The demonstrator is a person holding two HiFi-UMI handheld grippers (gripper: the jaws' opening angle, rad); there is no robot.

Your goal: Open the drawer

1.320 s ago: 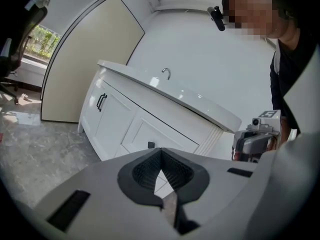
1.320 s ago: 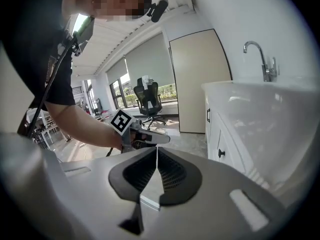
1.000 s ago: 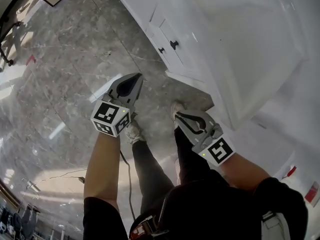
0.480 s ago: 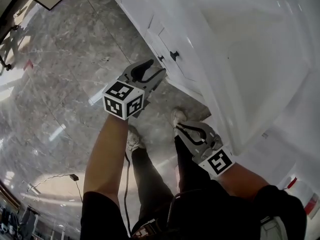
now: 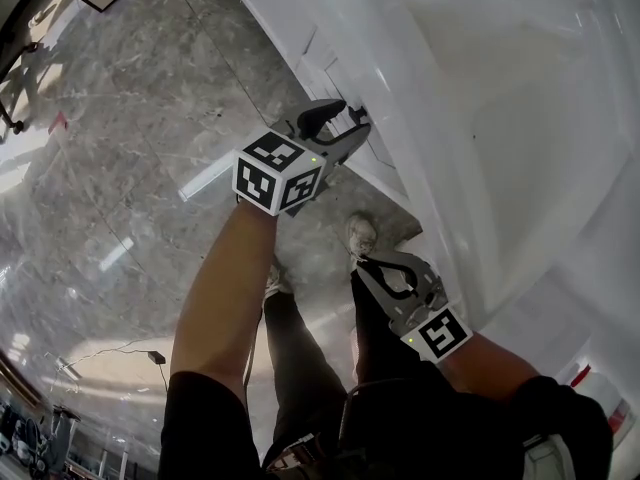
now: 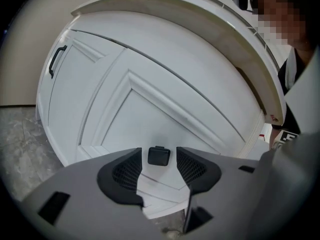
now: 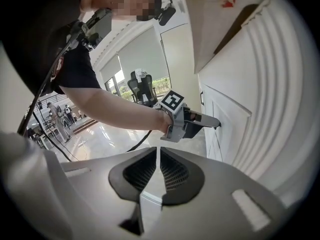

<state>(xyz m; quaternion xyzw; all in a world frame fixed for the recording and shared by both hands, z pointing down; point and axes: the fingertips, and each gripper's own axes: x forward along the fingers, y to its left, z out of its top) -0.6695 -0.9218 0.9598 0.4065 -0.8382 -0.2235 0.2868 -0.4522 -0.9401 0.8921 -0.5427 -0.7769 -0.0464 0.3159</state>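
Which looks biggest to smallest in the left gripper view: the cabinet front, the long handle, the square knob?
1. The cabinet front, largest by far.
2-3. Unsure: the long handle is longer but thin and far off; the square knob looks bulkier, being nearest the camera.

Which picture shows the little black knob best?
The left gripper view: the knob sits close between the left gripper's just-opened jaws. In the head view that gripper mostly hides it; the right gripper view barely shows it.

Left gripper [image 5: 345, 120] outstretched, fingers [image 6: 125, 171] just opened wide, gripping nothing; right gripper [image 5: 368, 265] low, fingers together.
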